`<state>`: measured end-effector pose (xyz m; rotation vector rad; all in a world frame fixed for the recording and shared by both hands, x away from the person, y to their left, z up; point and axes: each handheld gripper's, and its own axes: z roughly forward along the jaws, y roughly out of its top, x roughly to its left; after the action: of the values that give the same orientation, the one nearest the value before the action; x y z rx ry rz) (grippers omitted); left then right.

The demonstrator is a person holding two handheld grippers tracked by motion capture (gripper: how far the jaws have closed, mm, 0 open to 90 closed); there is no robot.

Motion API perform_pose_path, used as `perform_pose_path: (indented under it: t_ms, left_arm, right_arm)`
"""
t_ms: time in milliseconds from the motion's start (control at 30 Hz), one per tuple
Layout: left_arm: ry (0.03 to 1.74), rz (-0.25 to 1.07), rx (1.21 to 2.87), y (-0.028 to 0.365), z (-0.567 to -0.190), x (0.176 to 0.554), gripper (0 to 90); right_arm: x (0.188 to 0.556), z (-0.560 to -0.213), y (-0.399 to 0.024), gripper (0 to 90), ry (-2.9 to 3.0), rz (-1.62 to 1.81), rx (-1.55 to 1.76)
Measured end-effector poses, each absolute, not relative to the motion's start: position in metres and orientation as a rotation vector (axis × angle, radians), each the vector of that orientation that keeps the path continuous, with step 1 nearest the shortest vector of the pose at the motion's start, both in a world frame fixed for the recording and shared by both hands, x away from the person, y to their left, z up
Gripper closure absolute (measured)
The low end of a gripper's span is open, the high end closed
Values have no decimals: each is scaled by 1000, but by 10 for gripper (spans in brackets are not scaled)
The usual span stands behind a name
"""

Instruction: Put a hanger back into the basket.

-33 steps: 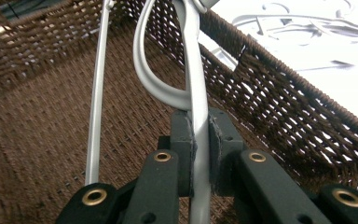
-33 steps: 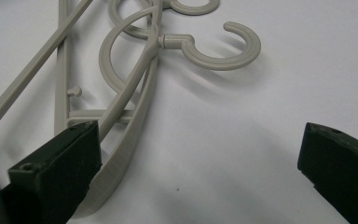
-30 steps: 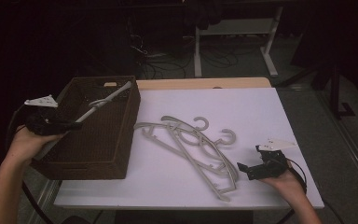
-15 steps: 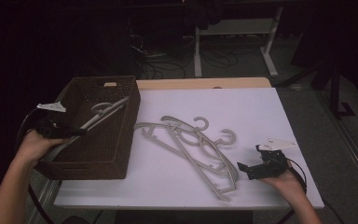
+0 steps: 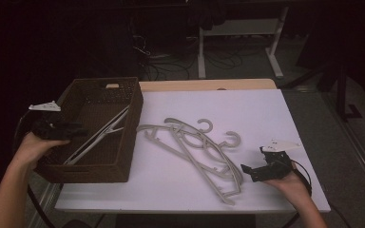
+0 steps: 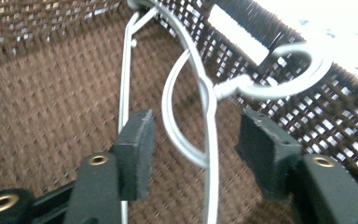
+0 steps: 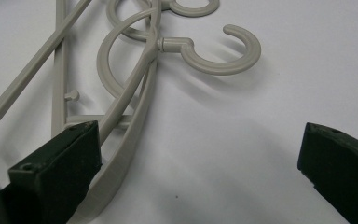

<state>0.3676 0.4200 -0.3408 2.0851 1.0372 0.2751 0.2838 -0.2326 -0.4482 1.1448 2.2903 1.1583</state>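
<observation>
Dark room, cables on the floor behind; white table [image 5: 266, 118] with a brown woven basket [image 5: 123, 168] at its left end. I've got one hanger [image 5: 97, 138] in the basket, leaning on the basket's right wall, hook [image 6: 286, 79] against the weave. My left gripper [image 5: 78, 129], over the basket's left rim, has just been opening; the pads [image 6: 135, 140] stand off the hanger, so it's released, wire between them untouched. My right gripper [image 5: 248, 172] sits well right of the basket, jaws spread wide, one pad just beside the pile of hangers [image 5: 195, 147].

Risks: the hook snags the weave, or pulling back the left gripper drags the hanger out. The pile is tangled, so one grab may lift several.

Count: one basket, one hanger inside, probably three on the table, though overlap makes that unsure; two hooks are clear.
</observation>
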Motion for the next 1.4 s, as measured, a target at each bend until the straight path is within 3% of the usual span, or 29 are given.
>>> perform_pose_path:
  t_ms: [333,933,1167,1267,1400]
  left_arm:
    - [992,301,1995,382,-320,362,287]
    - [853,241,1945,296,-299,359,262]
    - [796,218,1958,250,-298,354,379]
    - [782,218,1977,228,-301,352,482]
    - [776,215,2008,200,-310,351,686]
  right_arm:
    - [283,-448,-233,0,2302,1159,1140]
    - [283,-445,-233,0,2308,1158,1126]
    - [284,-445,-232,0,2310,1159,1123]
    - [284,-445,-233,0,2314,1157,1121]
    - [284,-445,-233,0,2316,1160,1120]
